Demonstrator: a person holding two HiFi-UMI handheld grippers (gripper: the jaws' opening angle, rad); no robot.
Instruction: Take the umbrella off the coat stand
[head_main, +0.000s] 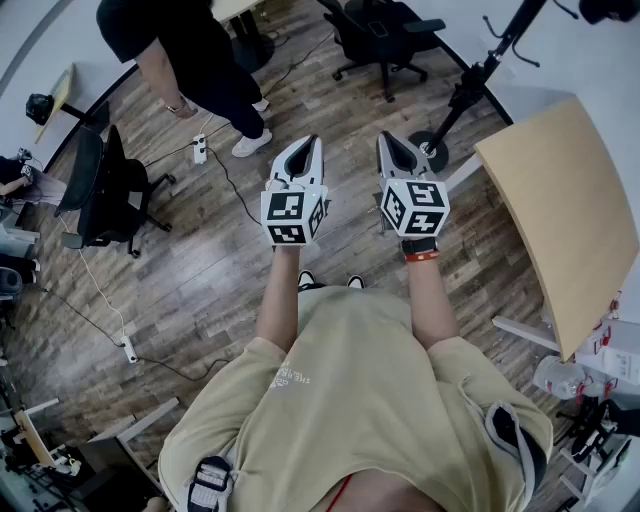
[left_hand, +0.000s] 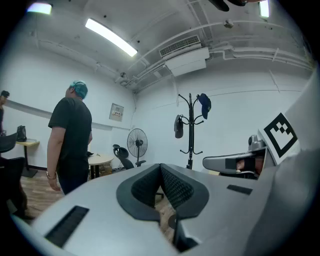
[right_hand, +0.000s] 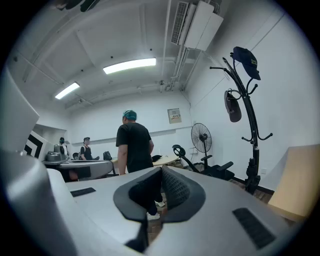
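Left gripper and right gripper both pinched together, empty. Umbrella hangs on the coat stand, well ahead of my fingertips. Everything's left to do.

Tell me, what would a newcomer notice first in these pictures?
The left hand-held gripper and the right hand-held gripper are held out side by side, both shut and empty. Ahead stands a black coat stand with a cap on top and a dark folded umbrella hanging below. A person in black stands left of it.
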